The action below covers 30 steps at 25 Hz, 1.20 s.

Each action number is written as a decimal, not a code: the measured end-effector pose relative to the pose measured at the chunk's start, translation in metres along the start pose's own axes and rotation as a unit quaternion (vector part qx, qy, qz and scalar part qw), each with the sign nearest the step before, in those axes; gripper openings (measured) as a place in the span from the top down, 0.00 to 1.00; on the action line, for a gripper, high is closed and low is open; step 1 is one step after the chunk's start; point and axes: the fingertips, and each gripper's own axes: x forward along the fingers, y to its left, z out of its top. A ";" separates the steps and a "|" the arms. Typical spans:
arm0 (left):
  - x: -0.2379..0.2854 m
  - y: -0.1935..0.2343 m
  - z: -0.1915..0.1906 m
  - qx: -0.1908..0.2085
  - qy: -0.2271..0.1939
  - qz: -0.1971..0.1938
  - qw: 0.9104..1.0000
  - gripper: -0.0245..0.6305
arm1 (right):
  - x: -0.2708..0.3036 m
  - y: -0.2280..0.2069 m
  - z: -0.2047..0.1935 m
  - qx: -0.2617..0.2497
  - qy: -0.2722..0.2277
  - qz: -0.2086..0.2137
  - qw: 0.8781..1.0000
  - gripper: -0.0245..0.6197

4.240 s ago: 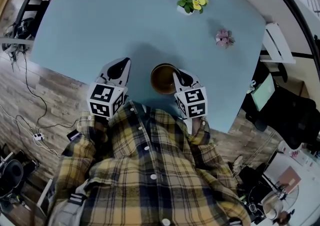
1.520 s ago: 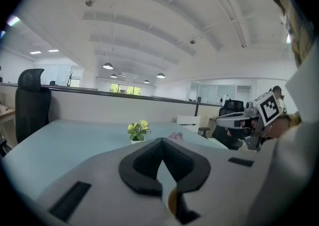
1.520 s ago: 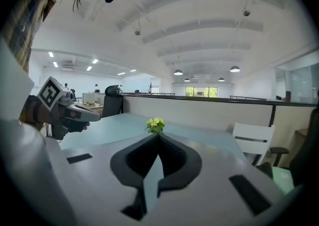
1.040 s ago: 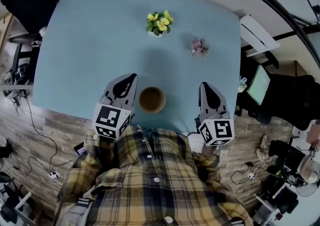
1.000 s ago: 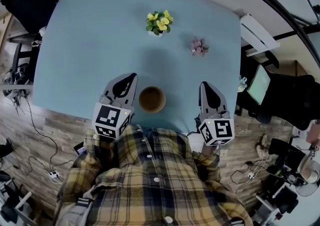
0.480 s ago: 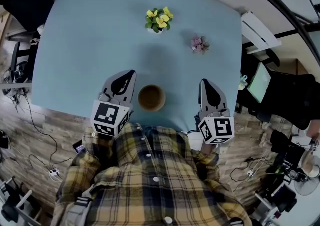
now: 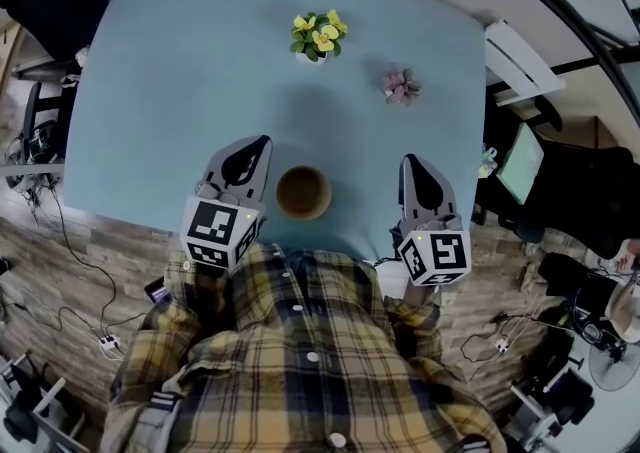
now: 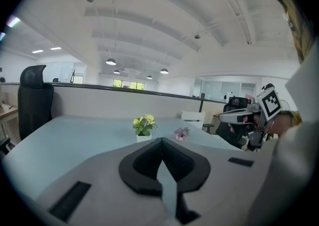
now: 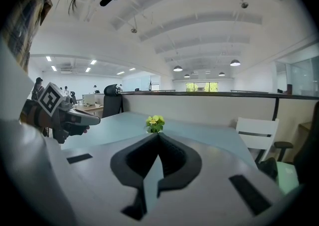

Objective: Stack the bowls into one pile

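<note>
Right gripper [image 7: 412, 163] withdrawn from bowls [image 7: 303, 192], now between it and left gripper [image 7: 256, 146]; both closed, empty.

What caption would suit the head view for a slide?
A brown bowl sits on the blue table between the shut left gripper and the shut right gripper.

light: bright, even, from ceiling lamps [image 8: 110, 62] | shadows: soft, faint patch mid table [image 7: 180, 61] | distortion: strong fisheye, black vignetted corners | focus: sharp centre, nearest foreground slightly soft
</note>
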 end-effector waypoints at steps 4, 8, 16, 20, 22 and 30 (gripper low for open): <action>0.000 0.001 0.001 0.001 -0.001 0.002 1.000 0.98 | 0.001 0.000 0.000 0.002 0.003 0.003 1.000 0.96; 0.001 0.001 0.000 0.003 0.001 0.005 1.000 0.98 | 0.004 0.000 -0.001 0.006 0.004 0.009 1.000 0.96; 0.002 0.003 -0.001 0.006 0.003 0.008 1.000 0.98 | 0.003 -0.002 -0.003 0.013 0.002 0.008 1.000 0.96; 0.000 0.002 -0.003 0.015 0.009 0.009 1.000 0.98 | 0.002 -0.002 -0.005 0.019 0.001 0.008 1.000 0.96; -0.001 0.003 -0.004 0.019 0.009 0.011 1.000 0.98 | 0.001 -0.001 -0.005 0.021 0.001 0.008 1.000 0.96; -0.002 0.008 -0.001 0.026 0.006 0.006 1.000 0.98 | 0.000 0.001 -0.003 0.021 -0.004 0.009 1.000 0.96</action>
